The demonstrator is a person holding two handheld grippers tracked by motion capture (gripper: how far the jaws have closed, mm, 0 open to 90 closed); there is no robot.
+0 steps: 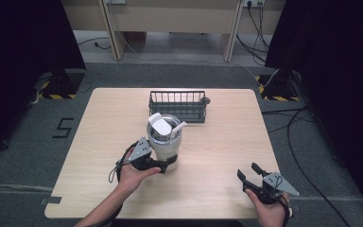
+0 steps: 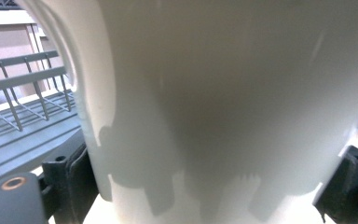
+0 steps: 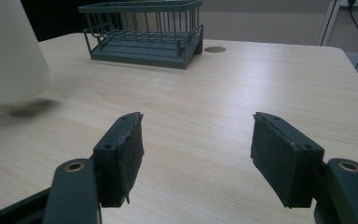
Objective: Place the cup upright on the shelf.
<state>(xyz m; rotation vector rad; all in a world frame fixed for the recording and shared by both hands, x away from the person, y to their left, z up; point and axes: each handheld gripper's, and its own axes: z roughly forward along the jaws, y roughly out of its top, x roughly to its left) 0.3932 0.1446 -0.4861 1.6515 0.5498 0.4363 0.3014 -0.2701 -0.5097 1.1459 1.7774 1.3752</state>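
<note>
A white tumbler (image 1: 164, 142) with a flip lid and a white straw is at the middle of the table (image 1: 227, 137). My left gripper (image 1: 166, 165) is shut on its lower body, one jaw on each side. In the left gripper view the tumbler's white wall (image 2: 223, 93) sits right up against the camera between the two jaws. In the right gripper view the tumbler (image 3: 9, 51) is at the far left, with a dark shadow under its base, and it seems slightly off the wood. My right gripper (image 1: 249, 171) is open over the front right of the table, and its jaws (image 3: 196, 140) hold nothing.
A dark wire basket (image 1: 177, 105) stands behind the tumbler near the table's far edge, next to a small round hole (image 1: 207, 100). Bare wood lies between the two grippers. Cables run over the floor to the right of the table.
</note>
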